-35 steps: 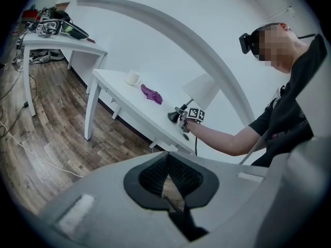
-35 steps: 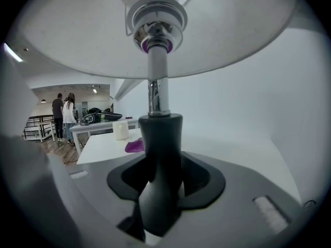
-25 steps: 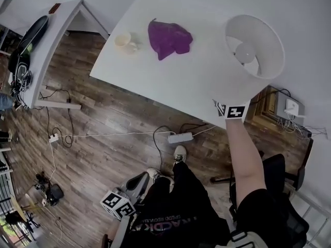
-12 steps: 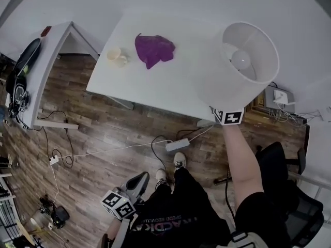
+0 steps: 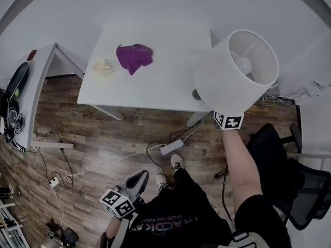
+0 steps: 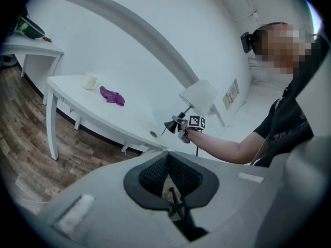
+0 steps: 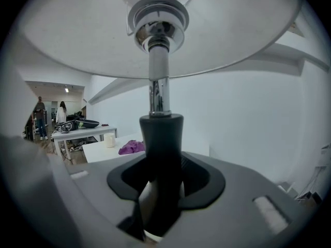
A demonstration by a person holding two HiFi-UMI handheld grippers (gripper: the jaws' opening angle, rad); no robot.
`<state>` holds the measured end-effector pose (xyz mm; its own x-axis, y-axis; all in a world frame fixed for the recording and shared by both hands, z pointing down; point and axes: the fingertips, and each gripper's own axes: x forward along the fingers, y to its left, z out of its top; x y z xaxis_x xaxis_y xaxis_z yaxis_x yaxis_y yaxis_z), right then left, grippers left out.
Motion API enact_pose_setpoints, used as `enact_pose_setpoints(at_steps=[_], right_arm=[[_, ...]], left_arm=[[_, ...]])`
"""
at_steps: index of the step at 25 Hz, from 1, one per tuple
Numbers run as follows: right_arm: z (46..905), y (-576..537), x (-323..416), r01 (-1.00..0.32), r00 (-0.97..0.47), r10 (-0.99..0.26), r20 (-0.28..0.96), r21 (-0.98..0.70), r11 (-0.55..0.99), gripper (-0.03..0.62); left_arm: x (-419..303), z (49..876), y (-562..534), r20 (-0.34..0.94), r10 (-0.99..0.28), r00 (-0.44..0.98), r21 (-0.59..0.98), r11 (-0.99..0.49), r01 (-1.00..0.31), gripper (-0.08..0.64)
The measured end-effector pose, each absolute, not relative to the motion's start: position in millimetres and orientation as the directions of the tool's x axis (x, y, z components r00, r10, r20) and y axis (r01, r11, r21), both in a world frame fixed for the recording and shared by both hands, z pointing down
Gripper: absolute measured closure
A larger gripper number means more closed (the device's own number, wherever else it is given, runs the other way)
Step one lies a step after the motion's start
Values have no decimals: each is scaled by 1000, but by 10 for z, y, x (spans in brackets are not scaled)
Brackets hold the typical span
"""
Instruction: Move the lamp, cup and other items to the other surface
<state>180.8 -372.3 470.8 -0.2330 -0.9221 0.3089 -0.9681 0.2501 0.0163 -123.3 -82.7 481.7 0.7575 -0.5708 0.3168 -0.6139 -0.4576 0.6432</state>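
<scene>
My right gripper [image 5: 226, 117] is shut on the dark stem [image 7: 160, 149] of the lamp, which hangs tilted in the air over the right end of the white table [image 5: 150, 84]. Its white shade [image 5: 235, 71] fills the top of the right gripper view [image 7: 155, 25]. The left gripper view shows the lamp [image 6: 199, 97] with my right gripper [image 6: 189, 125] below it. A cream cup [image 5: 102, 67] and a purple cloth [image 5: 133, 56] lie at the table's far left. My left gripper [image 5: 121, 203] hangs low by my leg, its pads [image 6: 168, 172] together with nothing between them.
A second white desk [image 5: 39, 81] with dark gear stands left of the table. A power strip [image 5: 170, 148] and cables lie on the wooden floor. A black chair [image 5: 289, 185] is at my right. Two people [image 7: 49, 117] stand far off.
The lamp has come up off the table in my right gripper and moved toward the table's right edge, tilting. The cup and cloth stay put. My left gripper has risen slightly.
</scene>
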Motion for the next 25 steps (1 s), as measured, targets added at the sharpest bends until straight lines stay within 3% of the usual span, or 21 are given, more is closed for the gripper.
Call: enact_pose_setpoints(at_steps=[25], right_arm=[[4167,-1692,3031,-986,160,-954,252,77,-145,433]], left_arm=[[-913,4680,-244,211,-280,937,645,-680,-349,558]])
